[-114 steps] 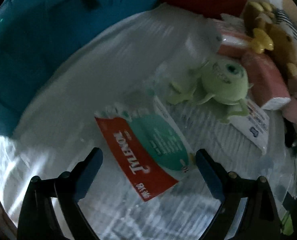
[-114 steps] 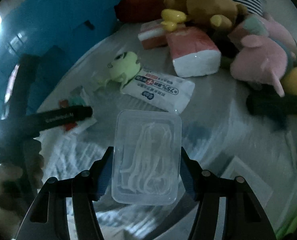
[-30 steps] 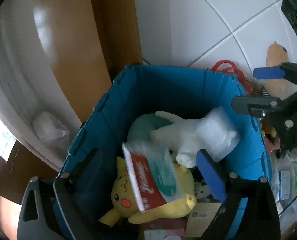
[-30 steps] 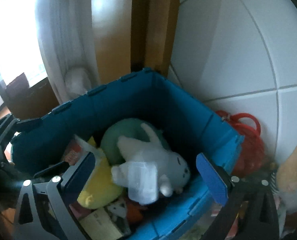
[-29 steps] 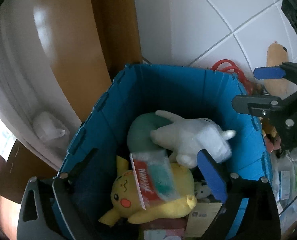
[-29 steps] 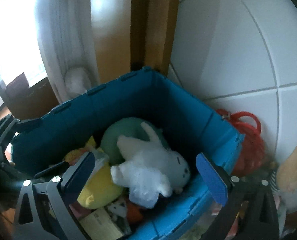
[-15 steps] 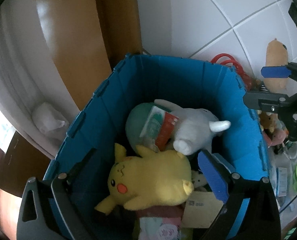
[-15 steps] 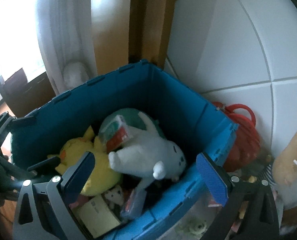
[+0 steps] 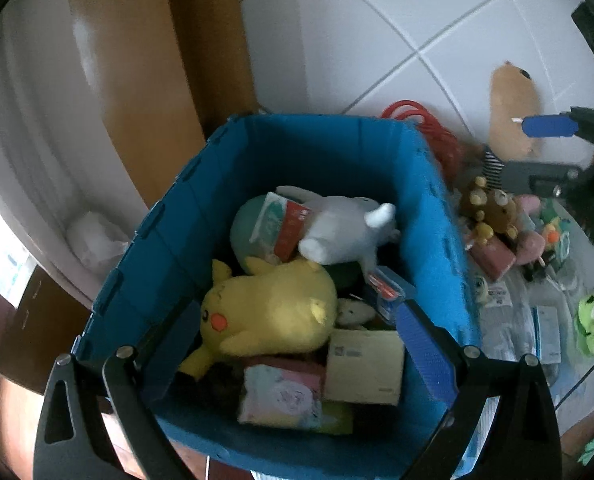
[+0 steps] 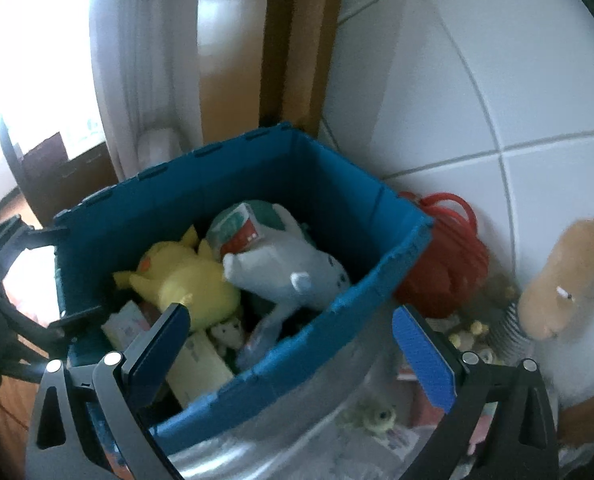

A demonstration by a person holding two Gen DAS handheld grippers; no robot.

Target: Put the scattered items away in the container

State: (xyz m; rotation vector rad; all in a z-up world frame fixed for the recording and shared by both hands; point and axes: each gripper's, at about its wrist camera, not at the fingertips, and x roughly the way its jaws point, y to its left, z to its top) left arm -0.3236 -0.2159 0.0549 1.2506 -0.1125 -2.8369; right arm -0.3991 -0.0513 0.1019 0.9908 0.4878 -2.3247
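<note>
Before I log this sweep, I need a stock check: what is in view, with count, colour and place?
bin: one, blue, beside the tiled wall
yellow plush: one, in the bin
white plush: one, in the bin, above the yellow one
tissue pack: one, green and red, against the white plush
cardboard box: one, tan, at the bin's near side
red bag: one, behind the bin by the wall
tan plush: one, leaning on the wall
frog plush: one, green, on the table
left gripper: open, empty
right gripper: open, empty

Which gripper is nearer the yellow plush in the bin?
Left. The left gripper hangs directly over the yellow plush; the right gripper hangs over the blue bin's near wall.
</note>
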